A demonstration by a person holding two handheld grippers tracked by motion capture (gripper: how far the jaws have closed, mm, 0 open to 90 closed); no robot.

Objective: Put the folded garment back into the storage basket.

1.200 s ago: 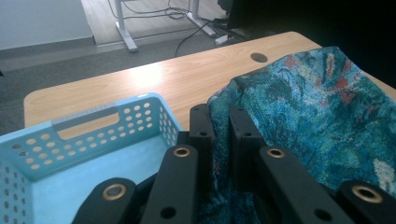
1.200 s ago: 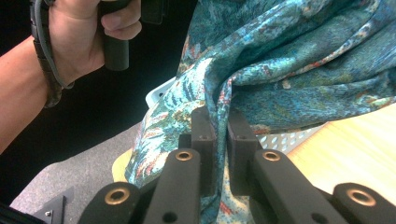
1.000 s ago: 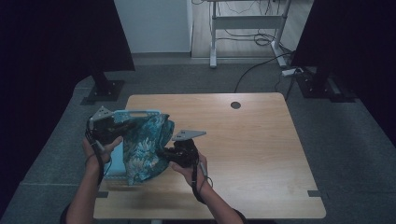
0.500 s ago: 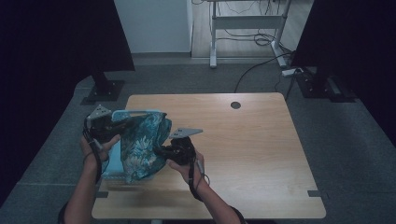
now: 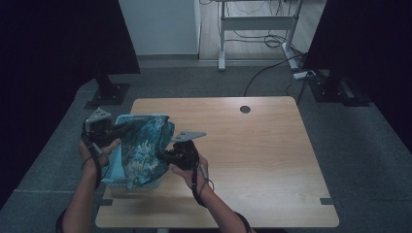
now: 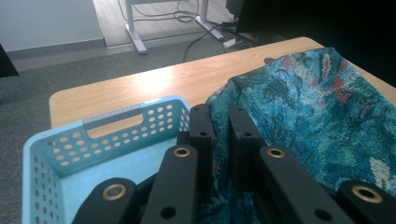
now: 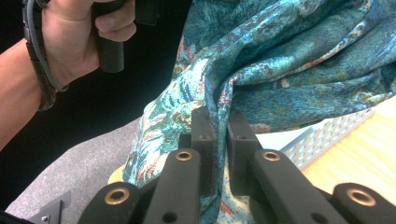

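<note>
A: From the high view, where's the cloth [image 5: 145,149] compared with a second ago?

B: Hardly moved. It hung over the blue basket [image 5: 112,170] at the bench [image 5: 252,160] corner then, and it hangs there now, draped above the basket's right side. The left gripper [image 5: 118,130] pinches its upper edge above the basket's far end; the right gripper [image 5: 167,156] pinches it just right of the basket.

A: And the left gripper view?

B: Its jaws are clamped narrow on a fold of cloth [image 6: 299,112], with the basket [image 6: 65,149] below, its bottom bare where it shows.

A: Right gripper view?

B: The same: jaws nipped on cloth [image 7: 280,65], the basket's [image 7: 327,133] perforated wall just beneath.

A: Meaning?

B: I'd judge that they're paused mid-carry; the lowering into the basket is not yet done.
</note>
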